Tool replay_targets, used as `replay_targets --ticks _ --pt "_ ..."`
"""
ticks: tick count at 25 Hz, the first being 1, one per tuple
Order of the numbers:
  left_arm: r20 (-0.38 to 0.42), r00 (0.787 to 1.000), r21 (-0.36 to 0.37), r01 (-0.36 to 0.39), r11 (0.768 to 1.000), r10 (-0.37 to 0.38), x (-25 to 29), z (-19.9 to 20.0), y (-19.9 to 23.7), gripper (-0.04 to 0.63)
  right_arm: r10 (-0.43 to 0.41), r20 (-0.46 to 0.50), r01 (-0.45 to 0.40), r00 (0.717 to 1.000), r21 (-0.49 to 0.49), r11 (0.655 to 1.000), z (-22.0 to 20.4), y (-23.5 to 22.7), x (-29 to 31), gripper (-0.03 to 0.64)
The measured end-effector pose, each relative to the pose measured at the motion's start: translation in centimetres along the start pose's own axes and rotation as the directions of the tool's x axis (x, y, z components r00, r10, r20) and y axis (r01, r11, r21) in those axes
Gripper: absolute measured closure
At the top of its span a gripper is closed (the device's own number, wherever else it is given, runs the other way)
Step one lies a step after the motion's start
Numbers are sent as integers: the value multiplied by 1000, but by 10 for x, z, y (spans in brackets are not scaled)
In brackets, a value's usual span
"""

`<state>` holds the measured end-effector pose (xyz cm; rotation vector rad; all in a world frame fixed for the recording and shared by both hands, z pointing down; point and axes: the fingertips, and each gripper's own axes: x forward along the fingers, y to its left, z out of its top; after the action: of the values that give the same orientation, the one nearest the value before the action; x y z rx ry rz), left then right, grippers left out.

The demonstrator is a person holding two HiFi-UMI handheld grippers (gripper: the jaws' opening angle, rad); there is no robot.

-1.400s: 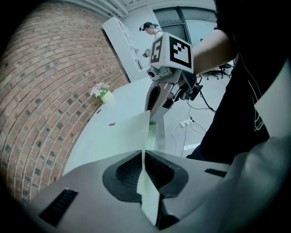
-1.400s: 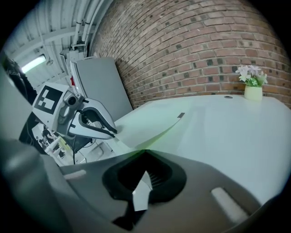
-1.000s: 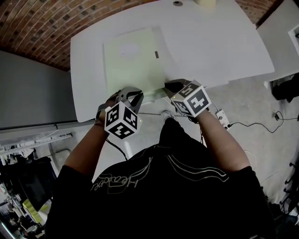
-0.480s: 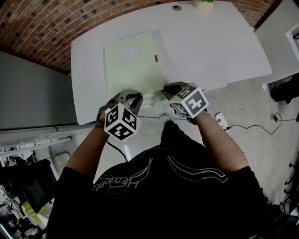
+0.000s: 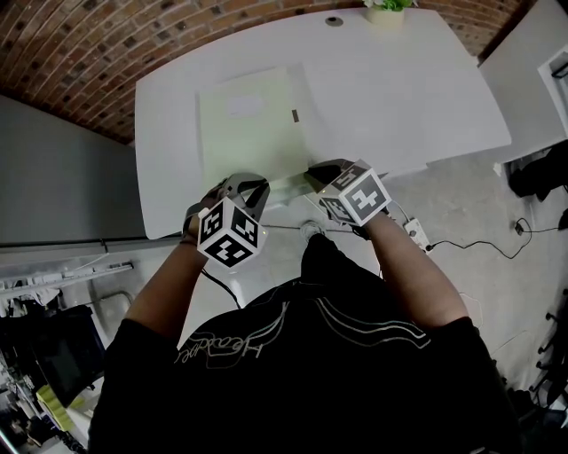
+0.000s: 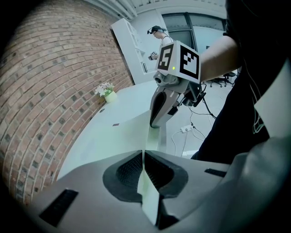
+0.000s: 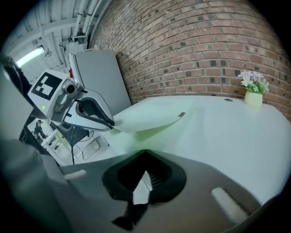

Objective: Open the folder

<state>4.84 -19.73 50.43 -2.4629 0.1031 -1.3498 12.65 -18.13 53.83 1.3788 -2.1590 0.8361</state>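
At the near edge of the white surface (image 5: 399,80), just ahead of both tongs, the pale green folder (image 5: 248,124) lies flat for most of its length; its near edge is the part you are holding. Your forearms reach forward from your black shirt, side by side and a little apart, each pair of tongs tipped forward and down toward that edge. The left tongs (image 6: 143,157) are pressed together on a thin pale green sheet that runs out from between the pads; from the right gripper view this sheet is the folder's top cover, curled up off the layer below, with a green shadow beneath it. The right tongs (image 7: 144,175) are closed too, on a pale strip that shows between their dark pads; which layer of the folder that strip belongs to you cannot tell from any view. A small dark tab (image 5: 294,115) sits on the folder's edge, beyond the right tongs; a potted plant (image 5: 386,7) stands at the far rim of the surface, cut off by the top of the head view. In that view the marker cubes cover your hands and most of the tongs; only the curved grey fingers (image 5: 257,188) of the left pair show clearly.
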Motion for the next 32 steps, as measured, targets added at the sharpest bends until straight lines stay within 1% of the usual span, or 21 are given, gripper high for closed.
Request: replay_targets --ticks 14,18,21,32 --pt "9 1000 -13 -10 1000 10 -2 1 3 577 -20 -16 19 1000 -27 999 1 0 0 614" --pt "12 1000 -17 -14 1000 14 -3 2 3 577 -8 -12 8 1000 -23 1000 0 1 1 614" --pt "13 1000 -18 -15 1000 16 -4 2 4 577 -21 -27 20 999 -26 999 0 -1 0 614" --pt "16 1000 -22 -18 1000 18 -5 2 3 577 -26 -28 25 999 -23 999 0 0 -2 614"
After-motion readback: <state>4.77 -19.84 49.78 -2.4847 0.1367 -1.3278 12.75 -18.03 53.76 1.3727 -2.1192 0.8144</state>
